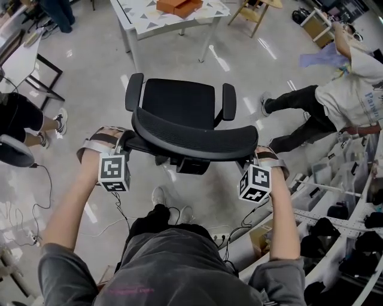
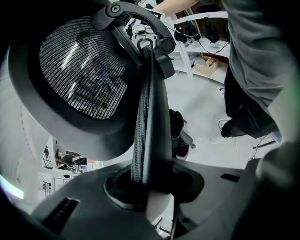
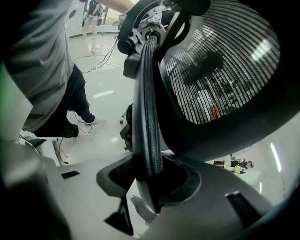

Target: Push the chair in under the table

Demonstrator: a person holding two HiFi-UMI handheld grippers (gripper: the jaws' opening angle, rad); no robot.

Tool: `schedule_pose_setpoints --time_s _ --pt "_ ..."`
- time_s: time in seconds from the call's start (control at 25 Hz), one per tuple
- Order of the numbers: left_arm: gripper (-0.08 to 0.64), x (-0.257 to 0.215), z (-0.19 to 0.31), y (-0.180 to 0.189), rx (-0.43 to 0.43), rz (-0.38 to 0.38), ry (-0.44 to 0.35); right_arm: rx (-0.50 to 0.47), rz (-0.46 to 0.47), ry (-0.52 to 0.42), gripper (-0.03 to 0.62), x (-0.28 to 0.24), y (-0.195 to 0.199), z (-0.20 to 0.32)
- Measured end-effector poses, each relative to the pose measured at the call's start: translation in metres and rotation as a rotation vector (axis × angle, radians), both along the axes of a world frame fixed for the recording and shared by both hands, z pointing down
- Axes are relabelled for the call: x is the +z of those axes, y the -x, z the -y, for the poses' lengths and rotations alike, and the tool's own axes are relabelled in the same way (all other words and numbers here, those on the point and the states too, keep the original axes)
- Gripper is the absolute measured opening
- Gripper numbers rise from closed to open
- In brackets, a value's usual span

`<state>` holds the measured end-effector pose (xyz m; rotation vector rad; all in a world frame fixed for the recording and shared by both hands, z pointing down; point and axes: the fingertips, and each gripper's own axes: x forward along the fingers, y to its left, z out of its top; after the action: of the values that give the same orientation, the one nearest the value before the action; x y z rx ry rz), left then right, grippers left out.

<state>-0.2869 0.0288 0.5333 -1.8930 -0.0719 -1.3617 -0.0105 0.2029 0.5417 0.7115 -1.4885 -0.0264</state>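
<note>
A black mesh office chair stands in front of me in the head view, its seat [image 1: 179, 101] turned toward a white table [image 1: 140, 18] at the top. Its curved backrest [image 1: 191, 138] is nearest to me. My left gripper [image 1: 127, 143] holds the backrest's left end and my right gripper [image 1: 254, 156] holds its right end. In the left gripper view the backrest's rim [image 2: 150, 117] runs down between the jaws of the left gripper [image 2: 147, 180]. In the right gripper view the rim [image 3: 149, 117] likewise sits between the jaws of the right gripper [image 3: 150, 180].
An orange box [image 1: 179, 6] lies on the table. A person [image 1: 335, 101] crouches at the right, and another sits at the left [image 1: 24, 116]. Shelves of dark gear [image 1: 347, 233] stand close at my right. Cables [image 1: 36, 203] trail over the floor at the left.
</note>
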Motion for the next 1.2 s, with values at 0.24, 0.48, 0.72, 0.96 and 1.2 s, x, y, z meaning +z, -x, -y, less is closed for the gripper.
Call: schedule_pose_setpoints --time_s 0.24,0.48,0.72,0.96,1.2 --pt "0.101 0.002 0.029 -0.009 0.025 -0.012 0.002 0.031 -0.022 0.013 0.141 0.004 -0.009 0.029" --pt "0.101 0.001 0.063 -0.027 0.025 -0.009 -0.004 0.041 -0.034 0.004 0.141 0.003 -0.026 0.061" --pt "0.1 0.001 0.1 -0.052 0.025 -0.01 -0.002 0.043 -0.037 0.017 0.14 0.004 -0.052 0.102" --pt "0.1 0.0 0.14 -0.084 0.0 0.004 -0.003 0.01 -0.031 0.008 0.137 0.002 -0.086 0.144" --pt "0.095 0.007 0.168 -0.129 -0.04 0.008 -0.009 -0.031 -0.038 0.005 0.137 0.007 -0.139 0.186"
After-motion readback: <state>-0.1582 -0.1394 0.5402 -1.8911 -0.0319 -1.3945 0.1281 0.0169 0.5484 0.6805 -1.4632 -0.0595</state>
